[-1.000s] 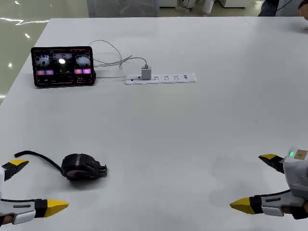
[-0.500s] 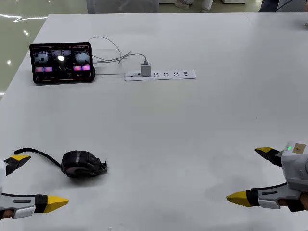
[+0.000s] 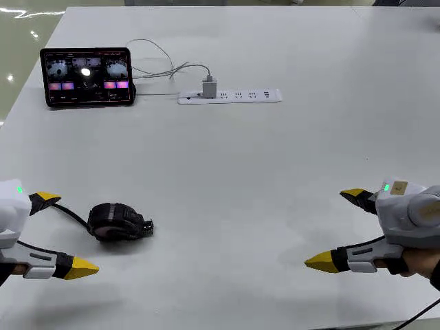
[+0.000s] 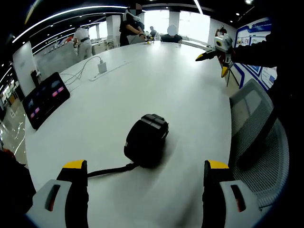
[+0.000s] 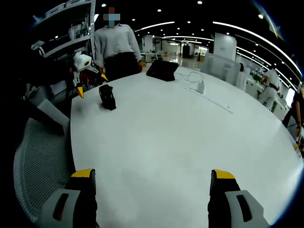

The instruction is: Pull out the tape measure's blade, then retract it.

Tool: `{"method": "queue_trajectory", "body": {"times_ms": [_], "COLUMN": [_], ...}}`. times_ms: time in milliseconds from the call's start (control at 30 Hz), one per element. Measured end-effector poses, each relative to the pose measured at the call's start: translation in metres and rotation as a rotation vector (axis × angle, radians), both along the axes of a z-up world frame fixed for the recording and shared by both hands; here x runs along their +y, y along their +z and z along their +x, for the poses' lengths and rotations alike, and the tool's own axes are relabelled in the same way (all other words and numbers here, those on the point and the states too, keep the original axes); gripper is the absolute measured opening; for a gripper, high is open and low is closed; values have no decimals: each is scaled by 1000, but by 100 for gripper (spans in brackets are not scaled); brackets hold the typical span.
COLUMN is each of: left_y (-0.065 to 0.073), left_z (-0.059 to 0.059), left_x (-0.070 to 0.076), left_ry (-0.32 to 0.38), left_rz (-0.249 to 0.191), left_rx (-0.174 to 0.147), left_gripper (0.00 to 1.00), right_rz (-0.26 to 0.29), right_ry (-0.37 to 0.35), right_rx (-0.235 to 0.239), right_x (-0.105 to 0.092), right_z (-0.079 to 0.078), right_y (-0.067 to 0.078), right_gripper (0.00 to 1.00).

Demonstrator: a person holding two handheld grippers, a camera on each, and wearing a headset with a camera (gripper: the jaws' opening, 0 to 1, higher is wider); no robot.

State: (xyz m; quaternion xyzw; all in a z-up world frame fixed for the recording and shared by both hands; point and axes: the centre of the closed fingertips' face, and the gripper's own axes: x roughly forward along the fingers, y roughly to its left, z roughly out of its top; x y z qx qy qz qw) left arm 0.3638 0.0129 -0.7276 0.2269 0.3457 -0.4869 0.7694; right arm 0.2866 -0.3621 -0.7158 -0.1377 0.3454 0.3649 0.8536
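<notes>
- Tape measure lies flat on the counter, near-left part in head view, just ahead of your left gripper.
- Its long axis runs 9–3 o'clock in head view. The nose w/ the small tab points to 3 o'clock; the strap leaves the back end toward 10 o'clock.
- In left gripper view the black case sits at 12 o'clock, centred between your fingers, w/ the strap trailing back to the finger at 8 o'clock.
- Room: wide bare counter from the nose out to 3 o'clock, all the way to your right gripper. The counter's near edge is close at 6 o'clock.
- Tablet, power strip and white cable sit well apart at 12 o'clock, by the far side.
- Left fingers: spread wide, gripping nothing. The far fingertip is at the strap's end; can't tell if it touches. The case itself is apart from both fingers.
- Right fingers: spread wide too, nothing between them, over bare counter, well apart from the tape measure.
- A mesh chair stands beside the counter edge in left gripper view.
</notes>
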Motion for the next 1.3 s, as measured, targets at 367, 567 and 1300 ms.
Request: {"method": "queue_trajectory", "body": {"times_ms": [367,567,1300], "left_y": [-9,-15,-25], "left_z": [6,9,19], "left_x": [-22,-30,-54], "left_ry": [-134,-227,-399], "left_rz": [55,116,245], "left_rx": [20,32,35], "left_gripper": [99,96,70], "right_rz": [-11,-1,50], "right_ry": [103,144,263], "right_rx": [4,10,16], "right_x": [30,51,129], "right_z": [16,27,63], "right_y": [-15,-15,-13], "right_gripper": [99,99,99]}}
